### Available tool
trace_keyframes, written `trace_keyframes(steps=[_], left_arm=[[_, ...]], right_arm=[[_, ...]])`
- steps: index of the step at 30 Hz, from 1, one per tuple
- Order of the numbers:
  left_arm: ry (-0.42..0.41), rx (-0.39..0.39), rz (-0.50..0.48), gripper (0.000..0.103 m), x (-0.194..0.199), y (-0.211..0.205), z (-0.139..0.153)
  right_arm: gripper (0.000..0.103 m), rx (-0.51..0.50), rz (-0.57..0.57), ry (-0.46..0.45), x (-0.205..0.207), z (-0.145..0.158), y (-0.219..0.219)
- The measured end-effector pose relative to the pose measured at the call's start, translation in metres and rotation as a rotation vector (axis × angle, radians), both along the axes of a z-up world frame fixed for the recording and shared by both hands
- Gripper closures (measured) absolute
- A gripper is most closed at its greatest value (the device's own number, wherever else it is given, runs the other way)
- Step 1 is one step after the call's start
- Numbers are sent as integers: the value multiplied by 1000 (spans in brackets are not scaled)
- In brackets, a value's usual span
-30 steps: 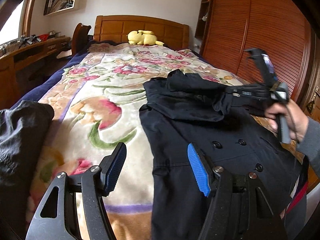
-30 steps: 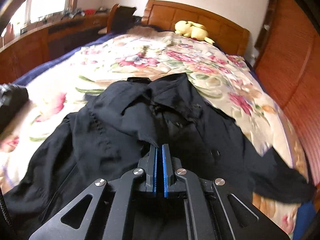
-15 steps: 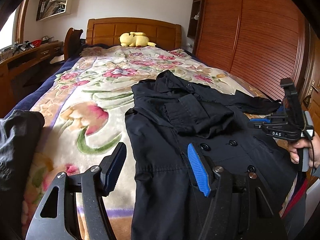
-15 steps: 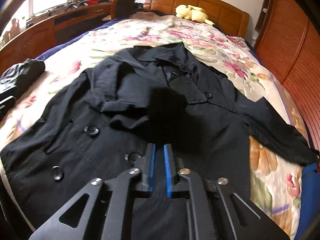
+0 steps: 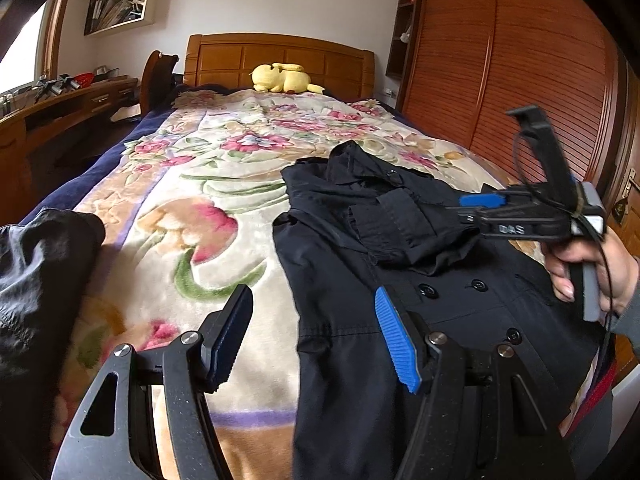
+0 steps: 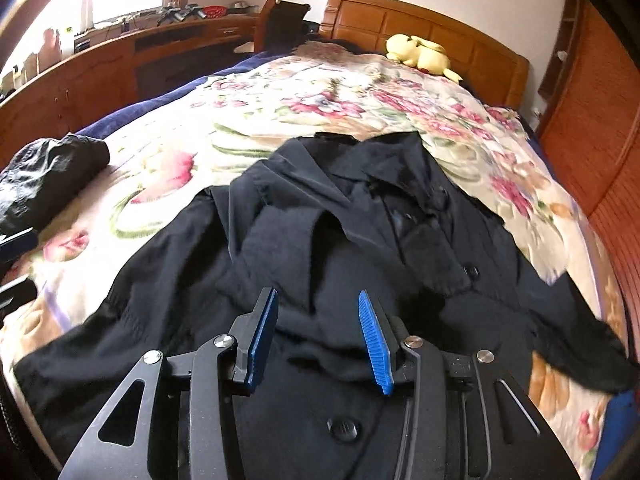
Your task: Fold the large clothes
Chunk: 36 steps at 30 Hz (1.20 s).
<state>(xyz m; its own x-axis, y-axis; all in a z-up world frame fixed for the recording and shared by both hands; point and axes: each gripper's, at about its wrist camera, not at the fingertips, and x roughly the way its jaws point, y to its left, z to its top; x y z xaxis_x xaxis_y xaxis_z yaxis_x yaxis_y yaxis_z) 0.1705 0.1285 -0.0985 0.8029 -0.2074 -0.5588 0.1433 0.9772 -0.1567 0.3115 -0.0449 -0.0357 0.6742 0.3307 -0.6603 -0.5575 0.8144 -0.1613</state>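
A black double-breasted coat [image 5: 360, 272] lies front up on the floral bedspread [image 5: 200, 184], collar toward the headboard. One sleeve is folded across its chest [image 5: 404, 224]; the other sleeve [image 6: 580, 340] trails off to the right. My left gripper [image 5: 316, 336] is open and empty, hovering over the coat's left edge. My right gripper [image 6: 318, 334] is open and empty above the coat's chest [image 6: 320, 240]; it also shows in the left wrist view [image 5: 480, 202], held in a hand.
A second dark garment [image 5: 36, 280] is bunched at the bed's left edge. A yellow plush toy [image 5: 282, 78] lies by the wooden headboard. A wooden desk [image 6: 100, 72] runs along the left; a slatted wardrobe [image 5: 520, 80] stands close on the right.
My right gripper let go of the sleeve it carried across the chest, pulled back, and has now opened wide. My left gripper stayed open and hardly moved.
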Motion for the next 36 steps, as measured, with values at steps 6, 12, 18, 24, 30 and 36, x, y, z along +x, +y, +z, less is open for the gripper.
trace_keyframes(steps=[6, 12, 18, 24, 30, 36], left_arm=[[3, -6, 21, 38, -3, 14, -2], [8, -14, 28, 38, -2, 19, -3], [11, -7, 17, 38, 0, 16, -5], [16, 4, 8, 38, 2, 11, -6], [21, 9, 6, 38, 3, 9, -8], [21, 10, 5, 38, 3, 9, -8]], right_arm=[[59, -78, -12, -2, 27, -12, 30], [59, -144, -53, 42, 58, -25, 46], [59, -149, -54, 76, 68, -29, 55], [59, -136, -20, 86, 64, -26, 57], [59, -137, -2, 92, 61, -29, 63], [96, -187, -7, 66, 59, -33, 63]])
